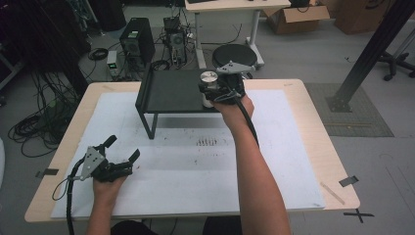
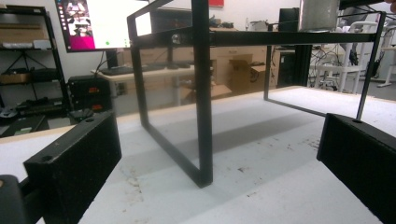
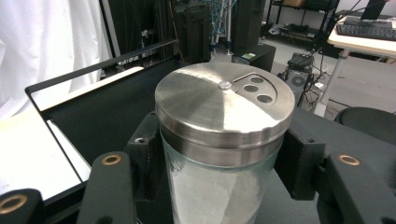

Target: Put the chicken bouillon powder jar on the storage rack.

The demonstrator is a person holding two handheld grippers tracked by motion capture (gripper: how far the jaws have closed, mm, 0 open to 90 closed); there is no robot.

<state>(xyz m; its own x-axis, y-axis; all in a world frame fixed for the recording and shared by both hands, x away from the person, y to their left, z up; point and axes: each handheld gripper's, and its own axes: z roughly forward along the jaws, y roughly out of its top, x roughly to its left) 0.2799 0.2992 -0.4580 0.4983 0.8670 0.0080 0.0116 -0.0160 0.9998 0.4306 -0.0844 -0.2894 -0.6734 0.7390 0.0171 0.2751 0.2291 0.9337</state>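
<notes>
Glass shaker with steel perforated lid (image 3: 224,140) upright, long axis vertical, lid up; right tool (image 1: 220,90) clamped on it above black metal shelf (image 1: 171,93); left tool (image 1: 120,154) wide open, empty.

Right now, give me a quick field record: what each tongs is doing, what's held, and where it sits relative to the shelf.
right tongs: shut on shaker
shaker: glass body, steel lid with three holes, upright
shaker place: at right end of shelf; whether it rests on it, cannot tell
left tongs: open, holding nothing, jaws facing the shelf
left tongs place: low over white mat, near left front of table
shelf: black, on legs, at back of mat
</notes>
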